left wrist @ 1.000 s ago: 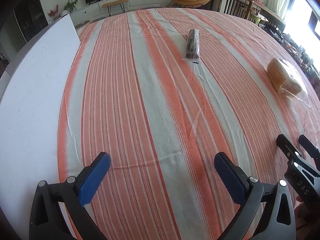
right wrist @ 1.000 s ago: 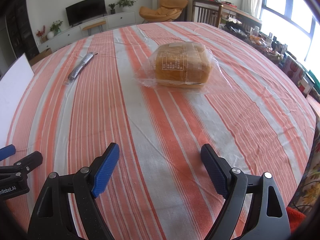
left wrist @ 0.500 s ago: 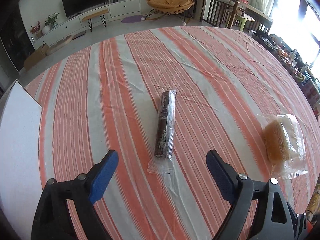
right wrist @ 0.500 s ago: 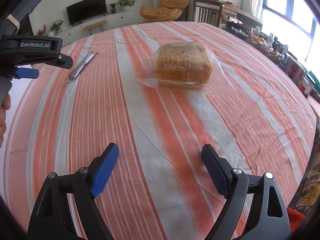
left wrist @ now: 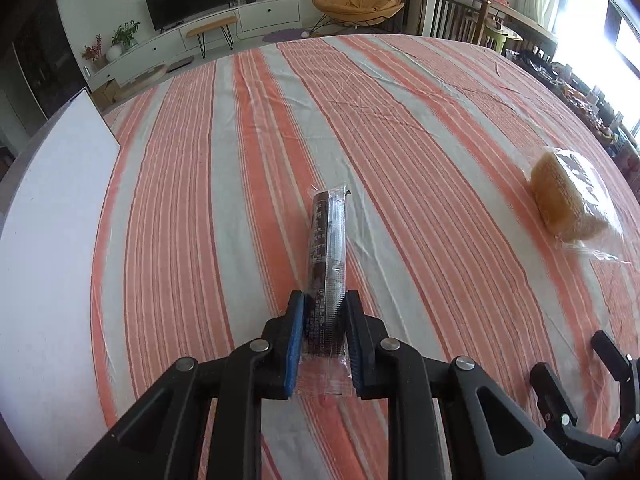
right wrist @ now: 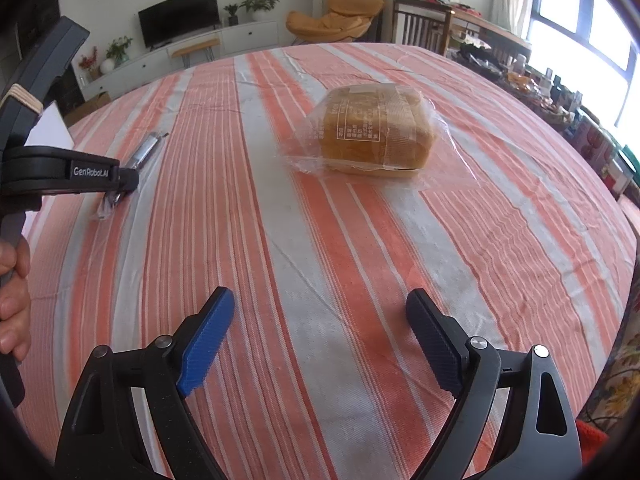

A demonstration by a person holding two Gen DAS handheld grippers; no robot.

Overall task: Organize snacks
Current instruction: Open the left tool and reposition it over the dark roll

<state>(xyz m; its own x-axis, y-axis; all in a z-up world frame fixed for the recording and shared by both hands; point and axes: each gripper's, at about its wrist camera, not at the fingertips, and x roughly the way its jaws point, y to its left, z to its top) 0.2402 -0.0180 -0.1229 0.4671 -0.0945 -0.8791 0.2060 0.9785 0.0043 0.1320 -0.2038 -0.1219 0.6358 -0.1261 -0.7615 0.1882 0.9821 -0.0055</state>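
A long dark snack bar in clear wrap (left wrist: 326, 240) lies lengthwise on the striped cloth. My left gripper (left wrist: 323, 300) has its jaws closing on the bar's near end, and both blue pads press on the wrapper. The right wrist view shows the same bar (right wrist: 146, 150) at the left, under the left gripper (right wrist: 120, 188). A wrapped loaf of bread (right wrist: 372, 128) sits ahead of my right gripper (right wrist: 320, 304), which is open and holds nothing. From the left wrist view the loaf (left wrist: 568, 196) is far right, and the right gripper (left wrist: 570, 356) shows at the lower right.
A white board (left wrist: 48, 240) lies along the table's left edge. The orange and grey striped tablecloth (right wrist: 360, 260) covers the table. A person's hand (right wrist: 12, 300) grips the left tool's handle. Chairs and cluttered shelves stand beyond the far and right edges.
My left gripper has come up to the snack bar and its jaws have gone from wide apart to closed on the bar's near end. The right gripper has stayed still and open.
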